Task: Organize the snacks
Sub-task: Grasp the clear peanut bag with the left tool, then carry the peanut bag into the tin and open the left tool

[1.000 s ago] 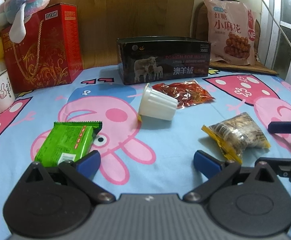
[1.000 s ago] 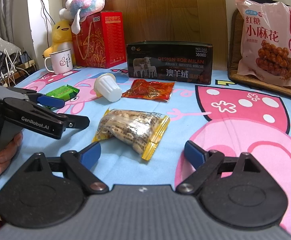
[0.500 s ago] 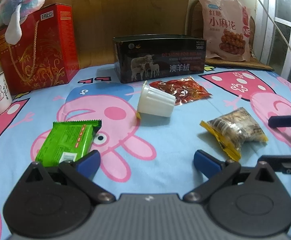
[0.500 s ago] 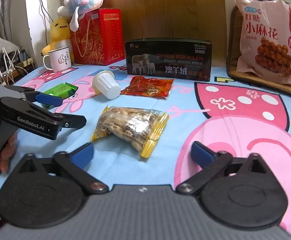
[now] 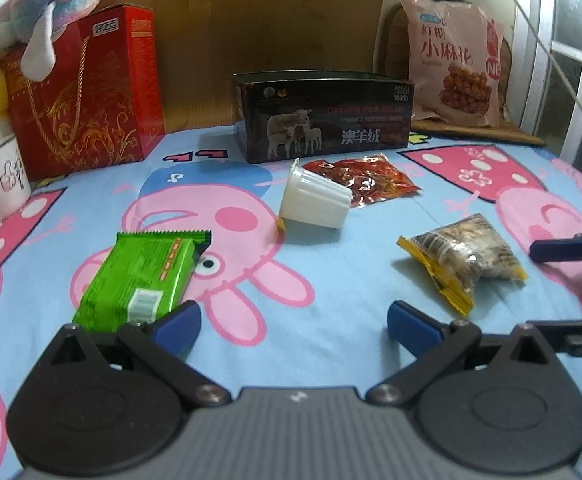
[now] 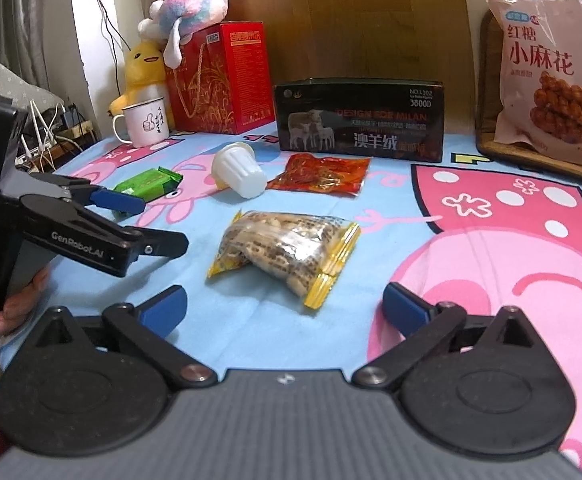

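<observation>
Left wrist view
My left gripper [image 5: 293, 322]: jaws spread wide, nothing between them.
Snacks ahead: four loose ones on the blue cartoon-pig cloth [image 5: 355, 332]. The green foil snack packet [image 5: 143, 276] lies just beyond my left finger; the white ribbed plastic cup [image 5: 315, 202] lies on its side straight ahead; the red clear-film snack pouch [image 5: 365, 180] touches it behind; the clear yellow-edged nut packet [image 5: 465, 258] sits ahead to the right.
Container: one open black tin box with sheep picture [image 5: 325, 120], beyond the cup.
Around: one red gift box [image 5: 87, 94], far left.

Right wrist view
My right gripper [image 6: 285, 310]: jaws fully apart, empty; the nut packet lies just ahead, between the finger lines, untouched.
In the way: my left gripper juts in from the left, near the green packet.
Around: one white enamel mug [image 6: 145, 124], one large pink bag of twisted fried dough [image 6: 551, 80] far right.
</observation>
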A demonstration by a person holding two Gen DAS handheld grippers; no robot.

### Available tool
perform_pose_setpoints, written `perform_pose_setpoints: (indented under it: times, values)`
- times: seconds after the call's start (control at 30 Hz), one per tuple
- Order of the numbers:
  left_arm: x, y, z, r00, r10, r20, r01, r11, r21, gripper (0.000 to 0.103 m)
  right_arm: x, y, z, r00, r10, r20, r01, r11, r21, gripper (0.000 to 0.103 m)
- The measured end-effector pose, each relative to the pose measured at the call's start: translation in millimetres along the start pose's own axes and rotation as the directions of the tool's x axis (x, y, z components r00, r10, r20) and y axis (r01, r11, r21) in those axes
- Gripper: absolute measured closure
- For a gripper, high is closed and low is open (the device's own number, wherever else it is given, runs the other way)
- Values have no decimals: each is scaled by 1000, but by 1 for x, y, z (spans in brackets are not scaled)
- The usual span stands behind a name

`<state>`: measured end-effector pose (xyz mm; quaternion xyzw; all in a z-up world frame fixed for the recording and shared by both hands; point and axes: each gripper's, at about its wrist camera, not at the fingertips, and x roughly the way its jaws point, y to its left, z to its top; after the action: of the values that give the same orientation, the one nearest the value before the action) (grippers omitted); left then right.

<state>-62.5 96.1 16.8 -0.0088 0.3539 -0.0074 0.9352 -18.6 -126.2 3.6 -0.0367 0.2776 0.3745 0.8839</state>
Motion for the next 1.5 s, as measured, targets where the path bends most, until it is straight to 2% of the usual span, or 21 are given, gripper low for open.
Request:
perform_pose_setpoints:
  times: [0.07, 0.13, 0.23, 0.3, 0.37, 0.43, 0.47, 0.5, 0.57, 0.63, 0.67, 0.73, 0.8, 0.87, 0.9, 0.93, 1.0, 1.1, 1.27, 1.37, 1.5]
  values:
    - [-6, 6, -3, 999, -34, 3, 34, 999, -40, 0, 0, 4, -1, 1000, 2, -24, -3, 998, -57, 0]
    - [-13, 13, -6, 998, -67, 6, 67, 994, -89, 0, 1, 10, -3, 998, 1, -67, -13, 983, -182, 0]
    - [-22, 21, -8, 995, -98, 9, 99, 984, -146, 0, -3, 0, 0, 990, 69, -120, -95, 969, -227, 0]
    - [-27, 24, -7, 994, -112, 12, 113, 979, -170, 0, -3, -10, 9, 971, 123, -204, -177, 945, -275, 0]
    - [-31, 24, -4, 991, -132, 17, 133, 975, -180, 0, 0, -19, 21, 936, 152, -317, -259, 907, -332, 0]
    - [-34, 21, 1, 987, -156, 23, 158, 969, -188, 0, 3, -24, 32, 899, 129, -419, -302, 876, -377, 0]
    - [-35, 19, 3, 985, -169, 26, 171, 966, -192, 0, 6, -26, 39, 887, 88, -453, -285, 876, -388, 0]
    - [-35, 17, 5, 981, -190, 31, 192, 961, -200, 0, 7, -27, 44, 892, 41, -449, -242, 884, -400, 0]
    - [-32, 13, 11, 969, -245, 36, 247, 944, -220, 0, 2, -28, 52, 930, 3, -367, -172, 887, -428, 6]
    - [-24, 7, 17, 953, -301, 25, 298, 922, -245, 1, -1, -26, 54, 951, 23, -309, -160, 891, -425, 32]
    - [-20, 4, 20, 946, -324, 15, 317, 913, -258, 2, 0, -24, 53, 955, 31, -294, -158, 894, -419, 36]
    - [-9, -5, 30, 926, -378, -14, 361, 893, -268, 9, 6, -21, 47, 957, 57, -283, -176, 893, -415, 42]
    - [2, -16, 38, 920, -391, -35, 372, 897, -239, 10, 13, -20, 46, 956, 72, -283, -189, 892, -410, 48]
    - [16, -26, 41, 922, -382, -71, 359, 907, -219, 21, 20, -23, 48, 957, 96, -274, -200, 903, -381, 51]
    - [27, -29, 42, 915, -391, -103, 361, 904, -227, 32, 24, -23, 50, 956, 109, -271, -206, 910, -361, 57]
    - [30, -31, 42, 917, -389, -87, 363, 905, -223, 37, 26, -25, 51, 954, 131, -268, -219, 918, -331, 63]
    - [35, -35, 48, 905, -412, -108, 380, 895, -232, 48, 28, -28, 53, 954, 158, -253, -233, 924, -303, 74]
    - [28, -39, 67, 908, -412, -77, 392, 900, -191, 48, 22, -31, 61, 952, 194, -237, -256, 928, -271, 80]
    - [25, -38, 125, 921, -389, 19, 387, 911, -143, 47, 8, -46, 101, 983, 169, -68, -182, 941, -285, 80]
    - [47, -35, 168, 929, -364, 57, 369, 918, -144, 47, 19, -69, 135, 991, 130, 22, -120, 961, -248, 81]
    - [92, -33, 209, 951, -303, 67, 310, 937, -162, 47, 53, -93, 167, 996, 53, 74, -38, 980, -195, 82]
